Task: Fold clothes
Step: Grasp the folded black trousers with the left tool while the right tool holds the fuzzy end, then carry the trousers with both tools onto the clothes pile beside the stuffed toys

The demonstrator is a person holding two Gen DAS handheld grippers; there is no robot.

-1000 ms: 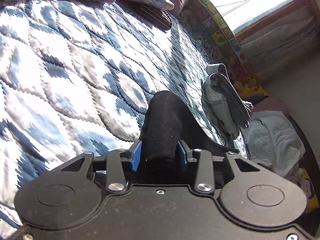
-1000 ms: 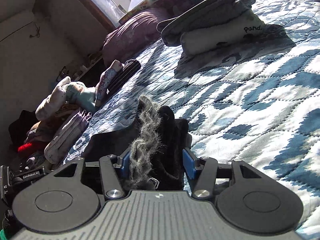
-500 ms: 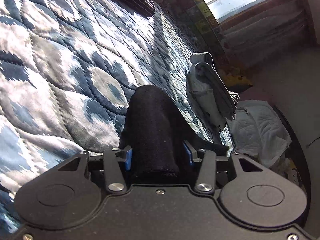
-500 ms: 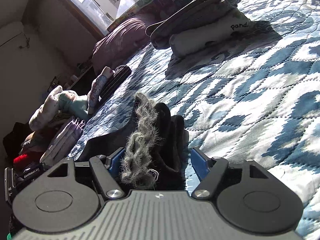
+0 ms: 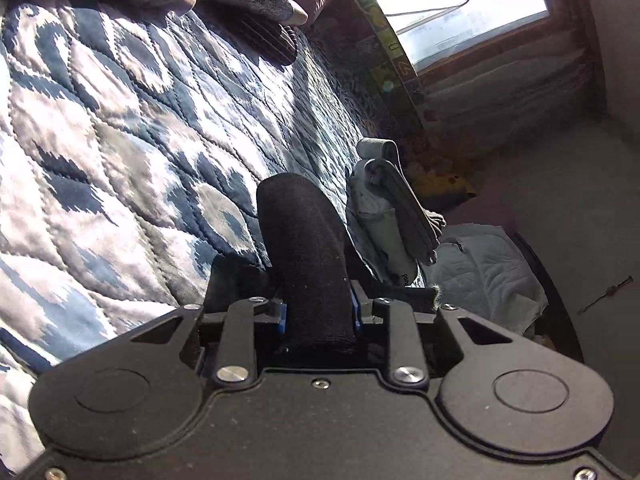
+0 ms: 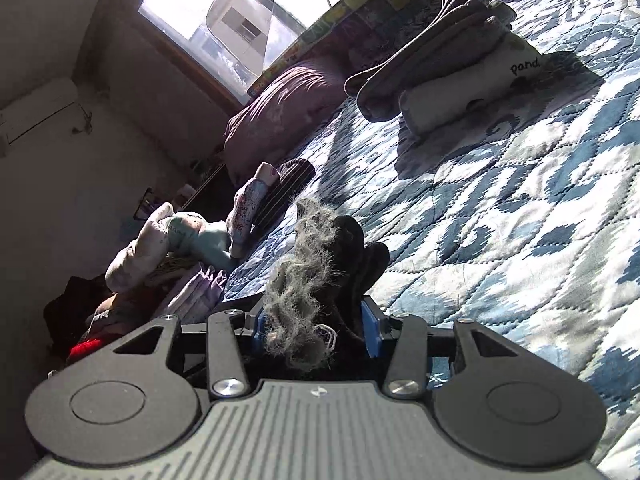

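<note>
A black garment [image 5: 304,240] rises in a thick roll over the blue-and-white quilt [image 5: 120,140], and my left gripper [image 5: 318,312] is shut on its near end. In the right wrist view the same kind of black cloth [image 6: 356,248], edged with grey fuzzy trim [image 6: 308,272], is bunched between the blue pads [image 6: 370,330] of my right gripper [image 6: 314,320], which is shut on it. Each gripper sits low over the bed. The rest of the garment is hidden under the gripper bodies.
A folded stack of grey and white clothes [image 6: 460,76] lies on the quilt [image 6: 520,220] near the window side, also seen as a folded stack [image 5: 392,216]. Loose clothes [image 6: 168,248] pile at the bed's edge beside a purple pillow [image 6: 288,108]. A white cloth [image 5: 488,272] lies off the bed.
The right pads spread wider half a second ago and have since closed back on the cloth. The left gripper keeps its hold; its view has tilted and shifted slightly over the quilt.
</note>
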